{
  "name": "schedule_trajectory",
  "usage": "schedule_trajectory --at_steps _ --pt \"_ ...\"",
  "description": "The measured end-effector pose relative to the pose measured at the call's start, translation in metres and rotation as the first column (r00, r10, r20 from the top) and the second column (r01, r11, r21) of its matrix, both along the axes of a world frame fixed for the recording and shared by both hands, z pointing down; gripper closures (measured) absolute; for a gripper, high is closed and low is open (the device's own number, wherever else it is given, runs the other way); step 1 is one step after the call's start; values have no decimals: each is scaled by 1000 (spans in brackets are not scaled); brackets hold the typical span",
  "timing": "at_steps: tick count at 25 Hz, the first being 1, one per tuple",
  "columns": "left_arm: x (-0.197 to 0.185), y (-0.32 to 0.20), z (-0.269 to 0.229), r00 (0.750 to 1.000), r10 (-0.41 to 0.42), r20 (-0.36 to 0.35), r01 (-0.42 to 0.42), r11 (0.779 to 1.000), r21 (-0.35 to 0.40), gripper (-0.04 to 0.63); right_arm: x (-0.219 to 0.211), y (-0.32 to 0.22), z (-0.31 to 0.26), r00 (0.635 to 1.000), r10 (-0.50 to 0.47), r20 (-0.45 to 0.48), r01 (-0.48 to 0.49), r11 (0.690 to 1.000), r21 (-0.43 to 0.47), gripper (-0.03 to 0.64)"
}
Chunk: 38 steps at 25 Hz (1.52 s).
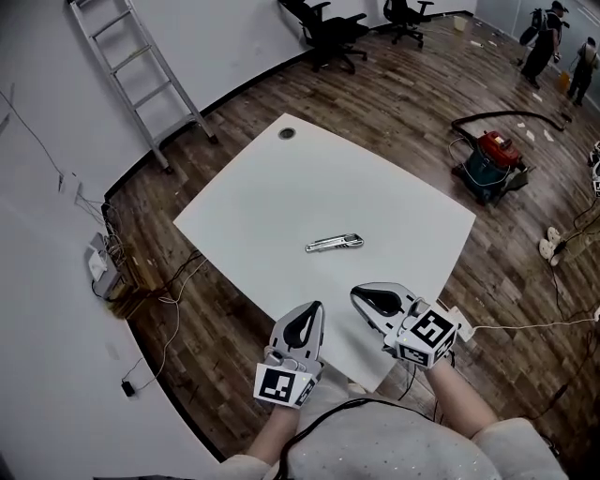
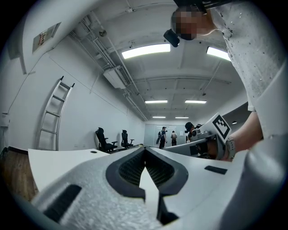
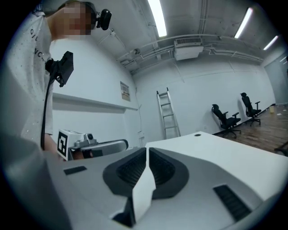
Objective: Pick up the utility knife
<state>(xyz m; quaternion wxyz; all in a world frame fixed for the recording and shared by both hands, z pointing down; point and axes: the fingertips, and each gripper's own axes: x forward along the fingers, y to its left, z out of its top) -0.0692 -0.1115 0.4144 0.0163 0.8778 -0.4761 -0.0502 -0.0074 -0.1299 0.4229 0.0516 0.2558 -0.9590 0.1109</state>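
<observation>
This is a large open office room, sparsely furnished. A dark wood-plank floor (image 1: 403,103) and plain white walls (image 1: 216,37) surround a single white tabletop (image 1: 281,197), which lies ahead of the left gripper (image 1: 314,307) and the right gripper (image 1: 361,295).

Black swivel office chairs (image 1: 328,28) stand far beyond the grippers by the back wall. A silver aluminium ladder (image 1: 141,75) leans against the wall far ahead and left of the left gripper. A red and dark-green canister vacuum cleaner (image 1: 489,159) with a black hose (image 1: 497,117) sits on the floor ahead and right of the right gripper. Loose cables (image 1: 173,291) trail across the floor left of the left gripper.

Overhead, long strip lights (image 2: 146,50) and exposed pipes (image 2: 112,63) run along the ceiling. Two people (image 1: 544,37) stand far off to the right.
</observation>
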Motion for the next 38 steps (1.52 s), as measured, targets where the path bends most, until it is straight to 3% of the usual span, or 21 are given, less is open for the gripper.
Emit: schedule_trajectory --at_steps 3,6,9,11,15,20,27,30,34,38 --pt "3 -19 0 1000 15 8 -15 1000 8 588 -1 -23 25 992 -75 -97 73 997 -23 607" --pt "5 -37 4 999 34 2 -34 999 15 588 -3 -49 50 960 -148 -237 148 989 -15 606" --pt "8 -51 14 999 51 -2 -51 999 6 588 -8 -71 69 903 -244 -353 246 968 -41 582" --pt "10 -59 18 998 58 3 -58 998 -1 588 -14 -82 78 856 -312 -412 311 948 -72 499" --pt "15 -74 22 998 66 -12 -66 998 -13 588 -20 -114 99 772 -363 -522 371 924 -94 479" --pt "23 -81 37 996 88 -26 -89 995 -53 588 -26 -144 132 679 -427 -597 419 893 -164 459" --pt "28 -89 52 994 106 -13 -107 992 -62 588 -33 -162 168 459 -517 -723 519 816 -255 440" --pt "29 -90 57 994 108 -9 -108 992 -69 588 -37 -164 175 417 -544 -728 538 794 -285 440" --pt "27 -95 55 994 110 16 -109 993 -43 588 -39 -165 183 389 -573 -721 534 778 -330 440" --pt "22 -101 53 996 94 1 -94 995 -34 588 -38 -164 190 324 -596 -734 545 752 -370 439"
